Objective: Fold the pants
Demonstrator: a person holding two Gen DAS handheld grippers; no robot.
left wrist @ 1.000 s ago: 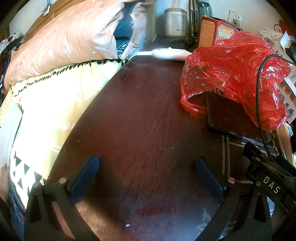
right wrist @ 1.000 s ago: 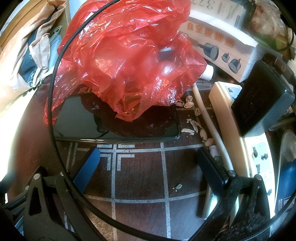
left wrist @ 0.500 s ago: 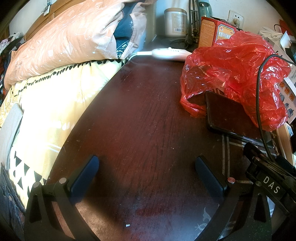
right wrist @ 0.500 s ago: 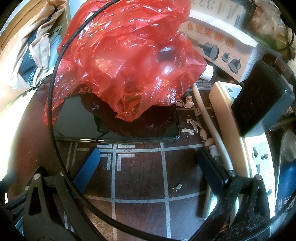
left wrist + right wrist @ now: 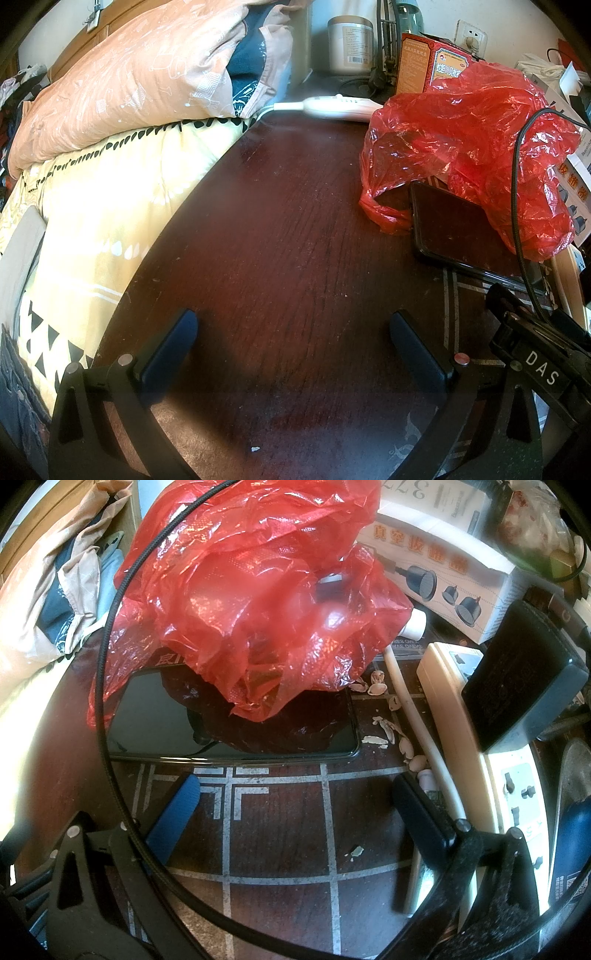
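My left gripper [image 5: 293,332] is open and empty, resting low over a dark wooden table [image 5: 280,229]. My right gripper [image 5: 295,797] is open and empty over the same table's white-lined part [image 5: 280,812]. At the far left edge of the left wrist view a grey cloth [image 5: 18,251] and dark denim-like fabric [image 5: 14,413] lie on the bed; I cannot tell if these are the pants. No pants show in the right wrist view.
A red plastic bag [image 5: 469,147] [image 5: 258,602] partly covers a black phone [image 5: 454,236] [image 5: 162,716]. A black cable [image 5: 107,686] loops in front. A power strip [image 5: 476,746], black adapter [image 5: 521,679], boxes [image 5: 443,561] and nut shells [image 5: 384,727] crowd the right. Bedding [image 5: 110,192] and pillow [image 5: 129,81] lie left.
Both grippers stay still and open. At the far left of the left wrist view the grey cloth and dark fabric have shifted into view on the bed.
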